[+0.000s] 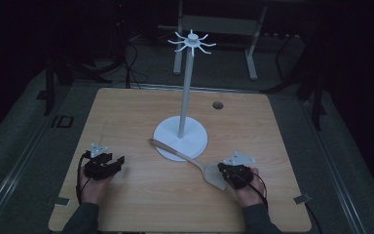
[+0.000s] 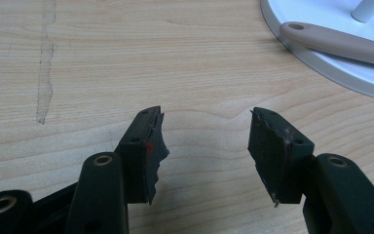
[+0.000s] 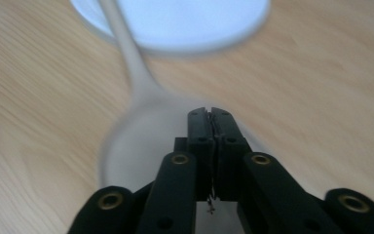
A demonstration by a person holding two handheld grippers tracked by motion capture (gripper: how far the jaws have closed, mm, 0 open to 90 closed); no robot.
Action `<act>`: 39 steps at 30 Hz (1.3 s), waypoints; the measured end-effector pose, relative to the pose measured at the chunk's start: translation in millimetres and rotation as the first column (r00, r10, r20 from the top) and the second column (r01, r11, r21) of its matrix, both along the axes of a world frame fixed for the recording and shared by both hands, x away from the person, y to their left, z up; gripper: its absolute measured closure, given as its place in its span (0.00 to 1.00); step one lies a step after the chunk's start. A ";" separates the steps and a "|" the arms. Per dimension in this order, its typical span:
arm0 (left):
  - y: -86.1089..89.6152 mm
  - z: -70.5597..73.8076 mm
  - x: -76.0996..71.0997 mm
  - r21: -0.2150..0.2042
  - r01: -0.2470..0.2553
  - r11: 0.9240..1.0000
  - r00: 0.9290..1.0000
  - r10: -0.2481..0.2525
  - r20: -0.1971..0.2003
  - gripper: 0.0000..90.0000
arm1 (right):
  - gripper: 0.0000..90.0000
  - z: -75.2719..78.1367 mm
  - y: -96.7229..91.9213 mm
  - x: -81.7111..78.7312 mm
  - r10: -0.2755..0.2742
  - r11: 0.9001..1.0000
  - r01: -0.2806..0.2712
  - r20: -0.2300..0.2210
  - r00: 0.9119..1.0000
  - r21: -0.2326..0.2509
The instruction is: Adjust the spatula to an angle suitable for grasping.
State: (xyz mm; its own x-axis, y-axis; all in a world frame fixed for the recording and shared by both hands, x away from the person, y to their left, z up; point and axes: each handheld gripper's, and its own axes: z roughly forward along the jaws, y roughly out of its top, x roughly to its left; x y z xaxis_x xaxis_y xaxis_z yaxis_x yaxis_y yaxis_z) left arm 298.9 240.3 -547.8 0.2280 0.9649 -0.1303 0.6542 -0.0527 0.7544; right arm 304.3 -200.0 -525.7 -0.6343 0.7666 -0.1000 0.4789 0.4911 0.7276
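Spatula point(image 1: 195, 162) lies flat on the wooden table point(image 1: 141, 117), handle end resting up on the white round base of the stand point(image 1: 180, 138) and its broad blade down at about five o'clock from that base, toward the person's right hand. The right gripper point(image 1: 228, 174) sits right at that blade; in the right gripper view its two black jaws are pressed together, pad against pad, over the pale blade point(image 3: 141, 146), and the picture is too blurred to say whether the blade's edge is pinched between them or merely lies beneath. Handle runs away from the jaws toward eleven o'clock in that view, up to the rim of the white base point(image 3: 175, 24). Over on the other side, the left gripper point(image 1: 118, 163) rests on the table at roughly eight o'clock from the stand, well apart from the spatula. Its jaws stand wide, bare wood showing between the ragged pads point(image 2: 156, 146), nothing in them. In the left gripper view the spatula's handle tip point(image 2: 336, 43), with its small hanging hole, lies on the base at two o'clock. The stand's thin pole rises to a ring of curved hooks point(image 1: 192, 42) at twelve o'clock.
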 end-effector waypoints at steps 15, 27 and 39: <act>2.5 0.3 -0.3 -0.012 -0.007 1.000 1.000 0.007 0.000 0.52 | 0.80 -18.7 75.8 51.6 0.199 0.972 -0.214 -0.145 0.969 -0.096; 3.4 0.2 -0.3 -0.015 -0.009 1.000 1.000 0.009 0.000 0.52 | 0.85 -16.7 33.6 32.2 0.191 0.969 -0.210 -0.151 0.970 -0.128; 1.3 -0.2 0.2 -0.009 -0.008 1.000 1.000 0.008 -0.004 0.52 | 0.81 -13.3 -20.6 8.4 0.137 0.979 -0.160 -0.173 0.975 -0.127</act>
State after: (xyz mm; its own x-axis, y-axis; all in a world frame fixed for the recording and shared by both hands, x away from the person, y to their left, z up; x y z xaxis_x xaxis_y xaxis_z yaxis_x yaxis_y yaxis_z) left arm 299.1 241.6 -548.0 0.2194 0.9656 -0.1398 0.6573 -0.0404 0.7526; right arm 312.7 -220.6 -538.9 -0.7564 0.6486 -0.0852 0.4994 0.6566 0.5651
